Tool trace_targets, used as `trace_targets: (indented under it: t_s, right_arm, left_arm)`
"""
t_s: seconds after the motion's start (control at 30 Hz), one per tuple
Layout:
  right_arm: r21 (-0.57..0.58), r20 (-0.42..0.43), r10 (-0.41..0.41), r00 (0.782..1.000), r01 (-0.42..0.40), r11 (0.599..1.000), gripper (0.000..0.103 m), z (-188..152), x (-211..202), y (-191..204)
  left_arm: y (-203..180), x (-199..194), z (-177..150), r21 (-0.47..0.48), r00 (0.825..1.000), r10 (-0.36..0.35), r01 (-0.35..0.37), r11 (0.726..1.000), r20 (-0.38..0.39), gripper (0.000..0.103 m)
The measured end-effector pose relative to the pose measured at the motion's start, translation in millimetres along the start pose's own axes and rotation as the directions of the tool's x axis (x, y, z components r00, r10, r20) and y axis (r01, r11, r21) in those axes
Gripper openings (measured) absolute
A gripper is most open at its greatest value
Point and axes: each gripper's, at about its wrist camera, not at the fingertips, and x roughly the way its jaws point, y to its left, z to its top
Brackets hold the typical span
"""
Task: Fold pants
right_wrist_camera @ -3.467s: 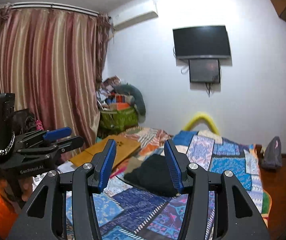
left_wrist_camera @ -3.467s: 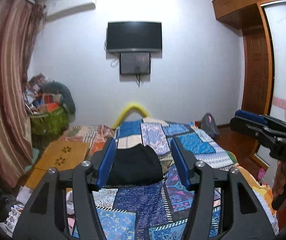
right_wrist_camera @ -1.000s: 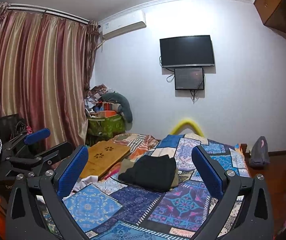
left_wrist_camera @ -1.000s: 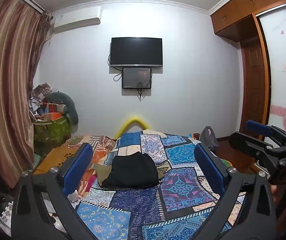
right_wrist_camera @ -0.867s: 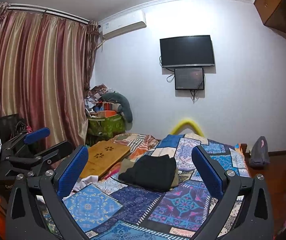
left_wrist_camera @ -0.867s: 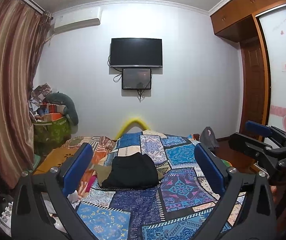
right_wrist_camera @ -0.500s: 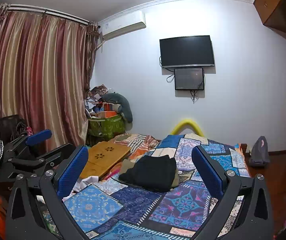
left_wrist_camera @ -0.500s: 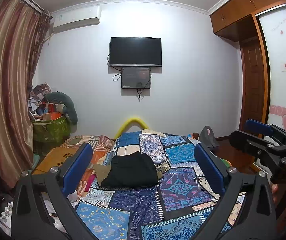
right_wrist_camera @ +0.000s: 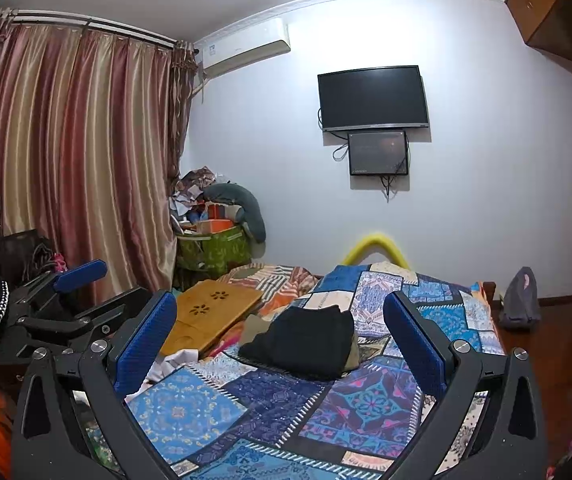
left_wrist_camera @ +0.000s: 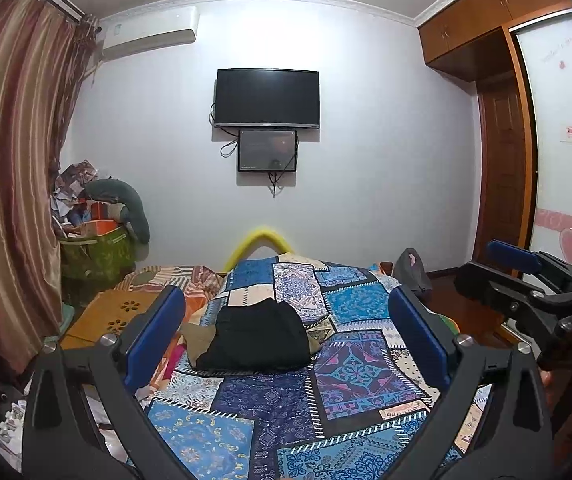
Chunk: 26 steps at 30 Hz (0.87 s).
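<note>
- My bed (left_wrist_camera: 365,364) is spread with a blue patchwork quilt (left_wrist_camera: 270,400)
- Folded black pants (left_wrist_camera: 258,338) lie mid-bed on a tan cloth (left_wrist_camera: 196,338)
- A wooden lap tray (right_wrist_camera: 210,316) rests at the bed's left edge, beside a striped blanket (right_wrist_camera: 282,280)

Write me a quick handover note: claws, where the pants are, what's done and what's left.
Left claw: open, empty, held back from the bed.
Right claw: open, empty, also held back.
Black pants: a compact folded bundle on the patchwork quilt, lying on a tan garment; neither claw touches them.
Done: the pants look folded.
Left: probably nothing on the black pair; check whether the tan garment needs folding too.
</note>
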Motion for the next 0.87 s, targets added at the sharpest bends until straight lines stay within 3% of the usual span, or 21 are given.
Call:
trace_targets:
  t_s: [0.87]
  right_arm:
    - [0.024,-0.020,-0.005,1.000,0.006,1.000,0.103,-6.1,4.8,-2.6]
  left_arm:
    - [5.1,6.0,-2.4,-0.037,1.000,0.007,-0.007,0.999,-0.016,0.103]
